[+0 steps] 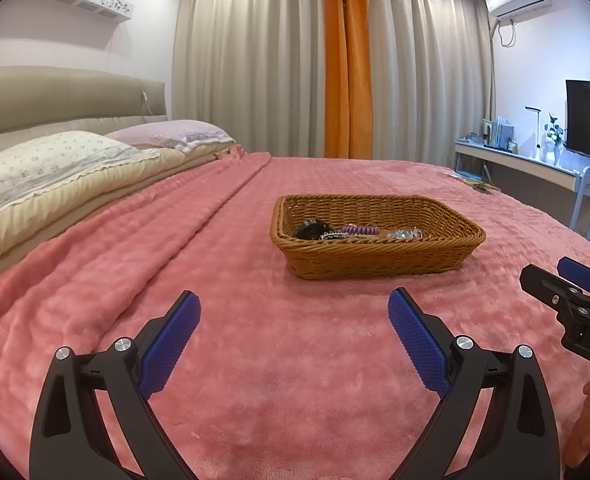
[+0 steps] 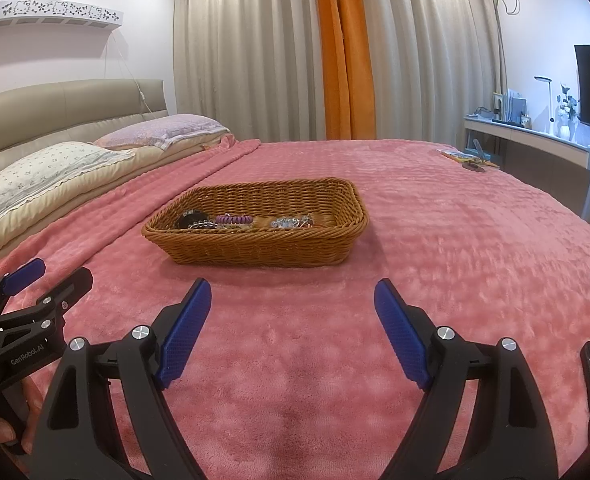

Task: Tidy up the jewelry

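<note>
Two black grippers with blue ribbed pads hover low over a pink plush blanket [image 1: 295, 360] spread across a wide bed, both aimed at the brown woven rectangular wicker basket [image 1: 379, 258] resting on it. The left gripper [image 1: 294, 312] stands wide open and holds nothing; the right gripper [image 2: 291, 300], just beside it, is equally spread and empty. Inside the basket, along its near wall, lies the jewelry: one black round piece [image 2: 187, 220], one purple coiled band [image 2: 235, 220] and two glittering silver clusters [image 2: 291, 222], details too small to tell. Left of the basket, two pillows [image 1: 47, 164] sit against a beige padded headboard [image 1: 55, 96]. Behind the basket hang grey curtains [image 1: 247, 60] split by one orange drape [image 1: 347, 60]; right of it, a white desk [image 1: 515, 160] and one dark screen [image 1: 589, 120].
</note>
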The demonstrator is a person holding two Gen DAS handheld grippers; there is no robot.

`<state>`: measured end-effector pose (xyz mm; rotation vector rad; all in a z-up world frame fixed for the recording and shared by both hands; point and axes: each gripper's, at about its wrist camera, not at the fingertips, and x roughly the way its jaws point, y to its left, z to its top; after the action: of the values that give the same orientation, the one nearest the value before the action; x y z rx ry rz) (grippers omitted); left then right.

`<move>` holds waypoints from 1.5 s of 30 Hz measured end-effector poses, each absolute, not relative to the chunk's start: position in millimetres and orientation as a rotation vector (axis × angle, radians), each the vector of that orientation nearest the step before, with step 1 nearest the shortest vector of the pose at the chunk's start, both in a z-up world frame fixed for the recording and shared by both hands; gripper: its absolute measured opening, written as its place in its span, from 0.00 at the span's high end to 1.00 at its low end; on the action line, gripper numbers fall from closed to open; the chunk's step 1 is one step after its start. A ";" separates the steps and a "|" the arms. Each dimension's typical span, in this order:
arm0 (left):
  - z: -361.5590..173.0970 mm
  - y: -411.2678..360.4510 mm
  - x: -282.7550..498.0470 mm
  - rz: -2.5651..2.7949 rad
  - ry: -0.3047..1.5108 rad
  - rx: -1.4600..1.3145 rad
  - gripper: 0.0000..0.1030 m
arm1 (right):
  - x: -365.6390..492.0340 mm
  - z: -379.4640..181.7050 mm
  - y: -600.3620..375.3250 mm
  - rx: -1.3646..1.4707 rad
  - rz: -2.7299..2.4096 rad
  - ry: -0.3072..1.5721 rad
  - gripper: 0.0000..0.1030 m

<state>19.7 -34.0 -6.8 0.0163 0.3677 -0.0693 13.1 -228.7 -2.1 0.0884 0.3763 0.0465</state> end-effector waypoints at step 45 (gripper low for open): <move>-8.7 -34.6 17.0 -0.069 0.356 0.015 0.10 | 13.4 -3.1 -227.9 0.089 0.045 0.379 0.23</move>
<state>17.0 -34.6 -8.7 0.0152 0.3560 -0.0694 13.4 -227.9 -3.1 0.0888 0.3787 0.0455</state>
